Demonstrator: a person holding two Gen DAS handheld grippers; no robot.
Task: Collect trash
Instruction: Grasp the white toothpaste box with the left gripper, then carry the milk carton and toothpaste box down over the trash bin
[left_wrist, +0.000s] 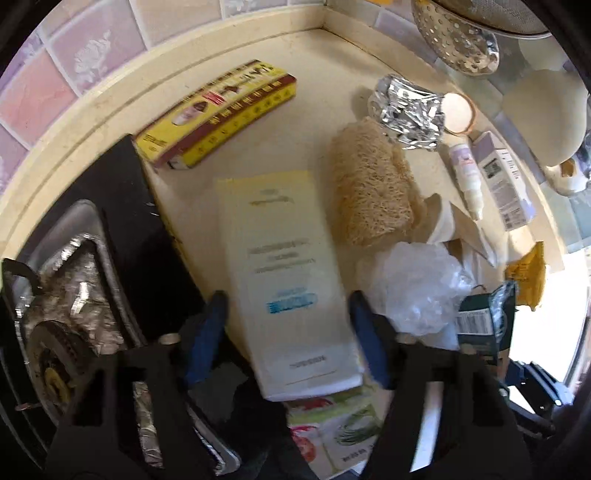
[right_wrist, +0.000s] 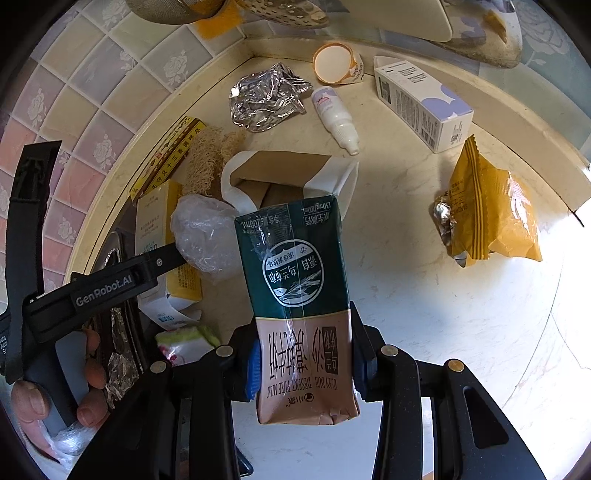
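Observation:
My left gripper (left_wrist: 288, 332) points down over a white and yellow box (left_wrist: 284, 258) lying on the cream counter (left_wrist: 325, 66). The box sits between its blue pads (left_wrist: 207, 332); the right pad is at the box's edge and a narrow gap shows on the left. In the right wrist view one left finger (right_wrist: 162, 260) crosses that box (right_wrist: 155, 236). My right gripper (right_wrist: 304, 365) is shut on a green and brown milk carton (right_wrist: 295, 280), held above the counter near an open white paper bag (right_wrist: 280, 166).
Around lie a clear plastic wad (left_wrist: 417, 288), loofah (left_wrist: 369, 188), crumpled foil (right_wrist: 266, 96), red-yellow box (left_wrist: 218, 114), small white bottle (right_wrist: 336, 114), white-purple carton (right_wrist: 424, 103), orange lid (right_wrist: 334, 62) and yellow snack packet (right_wrist: 487, 210). A foil-lined stove (left_wrist: 74, 280) sits left. Tiled walls enclose the corner.

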